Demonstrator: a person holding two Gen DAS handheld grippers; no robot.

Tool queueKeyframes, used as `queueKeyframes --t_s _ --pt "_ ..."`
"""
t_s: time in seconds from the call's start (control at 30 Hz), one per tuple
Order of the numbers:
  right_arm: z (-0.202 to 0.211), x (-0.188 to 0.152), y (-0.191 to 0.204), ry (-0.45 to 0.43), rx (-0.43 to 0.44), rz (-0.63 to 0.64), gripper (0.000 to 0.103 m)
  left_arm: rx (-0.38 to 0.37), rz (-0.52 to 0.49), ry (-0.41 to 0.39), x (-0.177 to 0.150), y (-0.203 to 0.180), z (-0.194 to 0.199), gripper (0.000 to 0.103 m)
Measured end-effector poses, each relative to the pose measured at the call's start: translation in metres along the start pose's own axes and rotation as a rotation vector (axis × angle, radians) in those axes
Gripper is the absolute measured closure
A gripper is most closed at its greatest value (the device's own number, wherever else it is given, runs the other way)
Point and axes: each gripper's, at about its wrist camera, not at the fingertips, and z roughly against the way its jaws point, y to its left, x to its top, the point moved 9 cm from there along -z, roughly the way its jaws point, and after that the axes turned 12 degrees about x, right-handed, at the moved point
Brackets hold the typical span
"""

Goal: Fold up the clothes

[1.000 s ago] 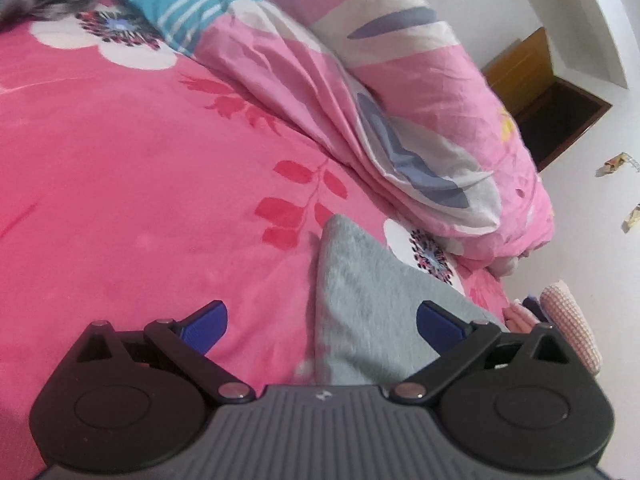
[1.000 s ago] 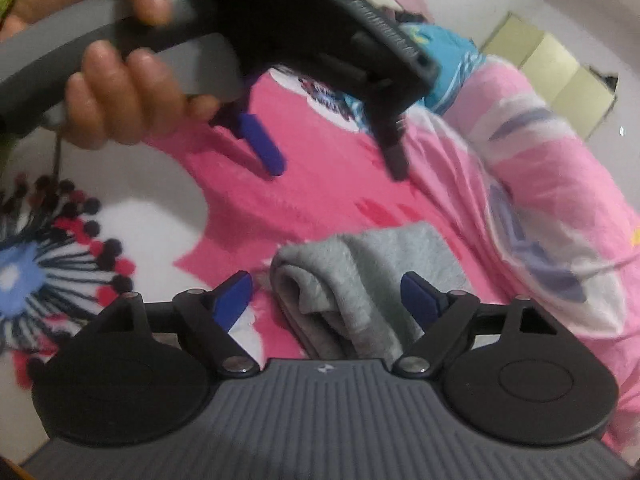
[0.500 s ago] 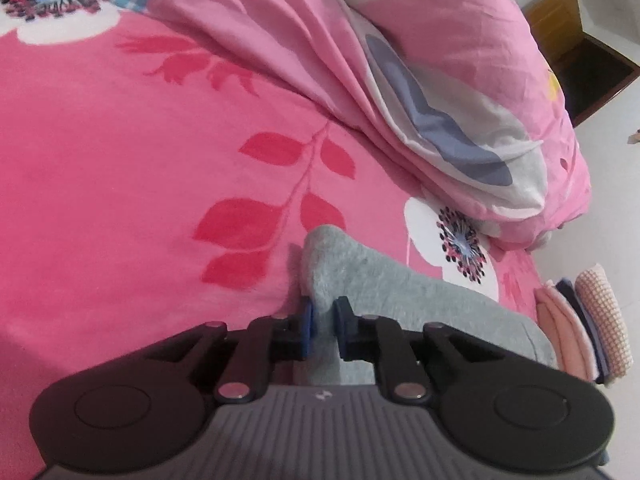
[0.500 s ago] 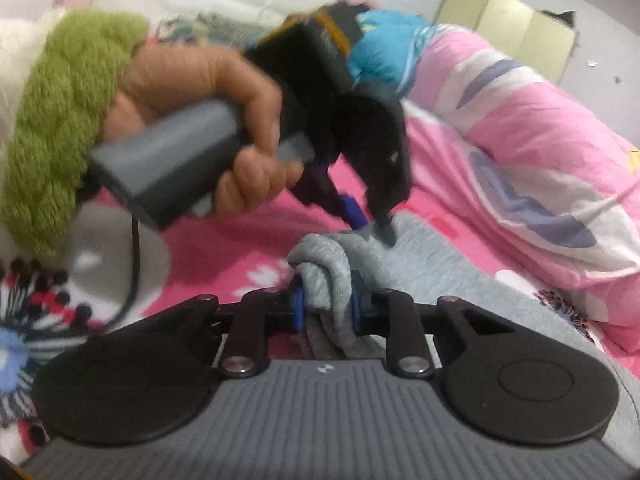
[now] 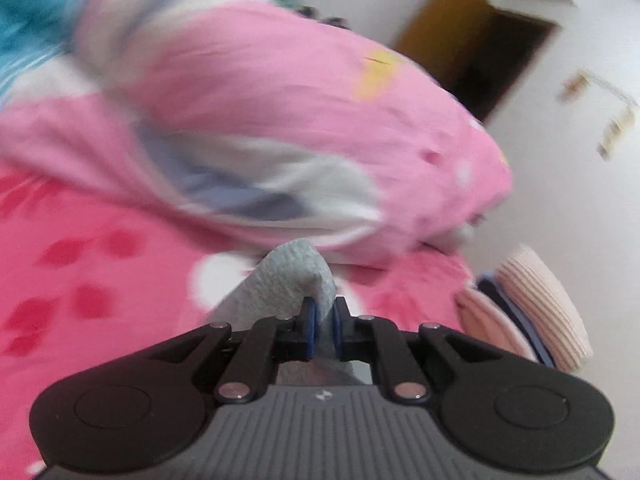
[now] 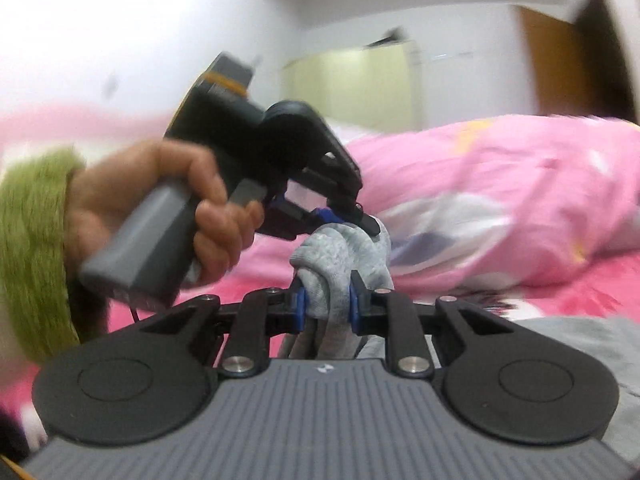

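White walls and a wooden door (image 5: 472,40) frame a bed (image 5: 100,280) spread with a hot-pink floral sheet. On it, the grey garment (image 6: 344,256) is a soft knit piece, pale heather grey, bunched into thick rolled folds where it is pinched, with the remainder trailing down to the sheet at the lower right of the right wrist view.

Behind it lies a bulky pink quilt (image 5: 304,132) with white and slate-blue patches, heaped along the far side of the bed. At the bed's right edge, in the left wrist view, sits a small stack of folded cloths (image 5: 528,312) in peach and pale pink with a dark blue layer between. Both views are smeared by motion blur, so fine detail is lost.

The left gripper (image 5: 324,326) has its blue-padded fingers clenched on a thin fold of the garment, which rises in a rounded hump just ahead of the pads. The right gripper (image 6: 326,306) grasps a thicker wad of the same cloth between its fingers. A hand (image 6: 160,204) in a green knitted sleeve (image 6: 32,248) holds the left tool directly above that wad.
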Motion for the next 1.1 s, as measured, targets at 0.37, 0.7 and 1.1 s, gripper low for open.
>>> queueKeyframes --t_s 0.37,0.7,1.1 --pt "0.117 -0.031 -0.174 -0.215 -0.268 -0.478 0.085 -0.086 -0.42 0.163 -0.094 -0.214 -0.101 0.081" --pt "0.134 -0.081 -0.232 -0.33 -0.145 -0.855 0.085 -0.039 -0.332 0.03 -0.079 -0.106 -0.037 0.035" --pt "0.175 -0.063 -0.24 -0.219 -0.239 -0.801 0.066 -0.125 -0.01 0.29 -0.146 0.016 -0.044 0.028"
